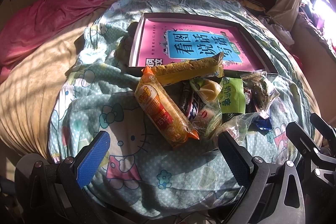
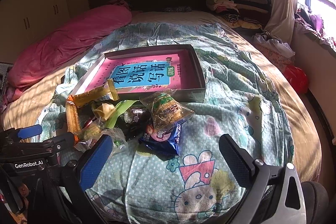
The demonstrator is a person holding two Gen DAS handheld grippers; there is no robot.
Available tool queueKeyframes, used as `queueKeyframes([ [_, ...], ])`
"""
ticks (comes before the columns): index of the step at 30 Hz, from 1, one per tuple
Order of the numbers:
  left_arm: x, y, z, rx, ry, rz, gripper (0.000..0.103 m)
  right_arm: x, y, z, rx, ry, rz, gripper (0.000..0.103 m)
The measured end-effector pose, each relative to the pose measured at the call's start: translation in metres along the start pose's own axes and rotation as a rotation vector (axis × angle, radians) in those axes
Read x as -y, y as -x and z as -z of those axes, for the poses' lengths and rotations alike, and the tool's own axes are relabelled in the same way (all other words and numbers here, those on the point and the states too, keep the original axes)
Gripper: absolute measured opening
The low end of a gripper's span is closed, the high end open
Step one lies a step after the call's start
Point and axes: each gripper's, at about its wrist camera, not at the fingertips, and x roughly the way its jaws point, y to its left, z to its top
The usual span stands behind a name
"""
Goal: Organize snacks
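Snacks [image 1: 201, 102] heaped mid-frame, just above the left hand-held gripper [image 1: 163, 152], released; right hand-held gripper [image 2: 166, 152] released too. Box [image 2: 197, 68] behind holds a book [image 2: 142, 75].

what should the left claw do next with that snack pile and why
Probably ease the left claw forward onto the long orange pack. Both claws are open and empty, that pack lies topmost and nearest on the quilt, and the box behind the pile holds no snacks yet.
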Motion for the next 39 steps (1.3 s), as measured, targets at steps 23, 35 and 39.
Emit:
queueKeyframes([
  [23, -0.005, -0.001, -0.001, -0.003, 0.019, 0.007, 0.102, 0.001, -0.001, 0.001, 0.0, -0.001, 0.002, 0.102],
  [35, -0.04, -0.023, -0.004, -0.081, 0.158, 0.066, 0.102, 0.007, -0.009, -0.002, 0.007, -0.008, 0.002, 0.102],
  [39, -0.046, -0.03, -0.008, -0.102, 0.212, 0.134, 0.102, 0.009, -0.014, -0.004, 0.008, -0.007, -0.001, 0.102],
])
